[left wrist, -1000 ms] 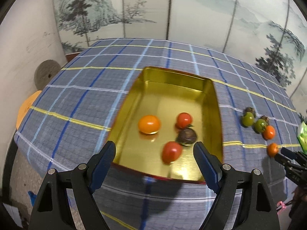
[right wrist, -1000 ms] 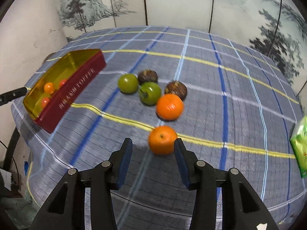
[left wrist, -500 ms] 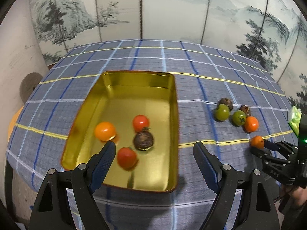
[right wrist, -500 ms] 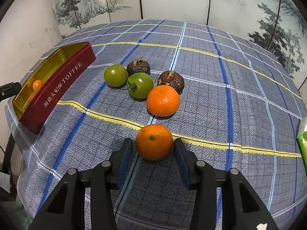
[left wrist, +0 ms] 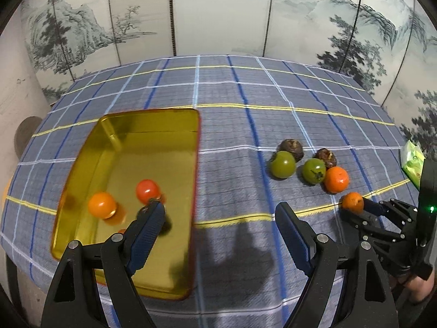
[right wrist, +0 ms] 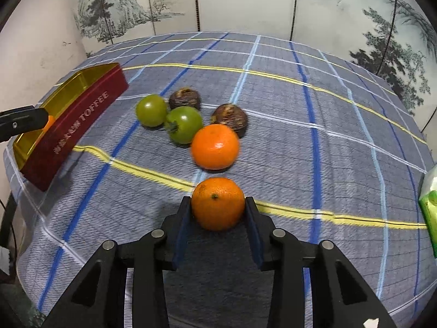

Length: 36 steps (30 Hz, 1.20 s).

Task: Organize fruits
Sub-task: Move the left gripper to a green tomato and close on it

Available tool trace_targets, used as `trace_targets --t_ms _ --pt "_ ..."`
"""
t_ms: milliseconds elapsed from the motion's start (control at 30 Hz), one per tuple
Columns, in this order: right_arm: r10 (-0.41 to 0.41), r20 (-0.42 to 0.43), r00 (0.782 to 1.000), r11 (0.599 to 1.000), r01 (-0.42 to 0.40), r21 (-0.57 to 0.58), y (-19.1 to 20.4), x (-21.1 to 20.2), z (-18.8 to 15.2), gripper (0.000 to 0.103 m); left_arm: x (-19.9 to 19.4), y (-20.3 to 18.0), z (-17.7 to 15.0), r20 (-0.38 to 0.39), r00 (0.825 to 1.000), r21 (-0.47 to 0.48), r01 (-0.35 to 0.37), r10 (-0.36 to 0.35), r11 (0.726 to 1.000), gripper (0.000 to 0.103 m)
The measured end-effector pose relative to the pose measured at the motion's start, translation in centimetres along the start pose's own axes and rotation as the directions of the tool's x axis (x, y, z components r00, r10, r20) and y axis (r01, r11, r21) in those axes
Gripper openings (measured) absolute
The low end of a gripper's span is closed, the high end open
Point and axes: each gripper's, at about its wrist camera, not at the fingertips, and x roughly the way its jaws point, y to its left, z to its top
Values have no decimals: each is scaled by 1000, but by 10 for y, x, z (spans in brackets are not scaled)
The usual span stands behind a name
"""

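My right gripper [right wrist: 217, 211] has its jaws closing on a mandarin [right wrist: 217, 203] that rests on the checked cloth, and both pads touch its sides. Just beyond it lie a second mandarin [right wrist: 215, 146], two green tomatoes [right wrist: 151, 110] [right wrist: 185, 124] and two dark brown fruits [right wrist: 185, 98] [right wrist: 230, 116]. A gold tin [left wrist: 196, 164] with red outer walls holds an orange fruit [left wrist: 102, 205] and a red tomato [left wrist: 147, 191]; more fruit there is hidden behind a finger. My left gripper [left wrist: 218, 210] hangs open and empty over the tin's right edge.
A green packet [right wrist: 430, 210] lies at the cloth's right edge. A painted folding screen stands behind the table. The table edge drops off close in front of both grippers. A bare hand shows at the bottom right of the left wrist view.
The right jaws have narrowed onto the mandarin and sunk a little. The left gripper has swung right, so the tin has slid left in its view and the loose fruits are nearer its centre.
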Motion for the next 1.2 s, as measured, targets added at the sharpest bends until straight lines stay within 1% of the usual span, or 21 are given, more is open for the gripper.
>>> trace_targets --t_ms 267,533,667,833,867,1000,1200 --pt "-65 15 998 997 65 36 -41 6 16 35 22 -27 11 -13 1000 30 21 -21 999 83" --pt "-121 36 992 992 120 41 -71 17 28 35 44 -39 22 -40 999 29 17 -16 999 83" --pt "-116 44 992 992 113 60 -83 22 29 35 59 -41 27 -67 997 6 32 -32 999 83" --pt "-118 64 991 992 114 59 -85 23 29 35 73 -49 33 -90 995 5 38 -38 999 82" --pt "-117 64 991 992 113 61 -85 23 29 35 75 -51 34 -93 995 6 42 -42 999 81" --pt "-103 62 993 992 99 73 -88 24 29 35 85 -55 39 -105 993 2 55 -54 998 73" --pt "-101 62 993 993 97 73 -89 24 29 36 98 -56 46 -128 988 -20 83 -85 996 65"
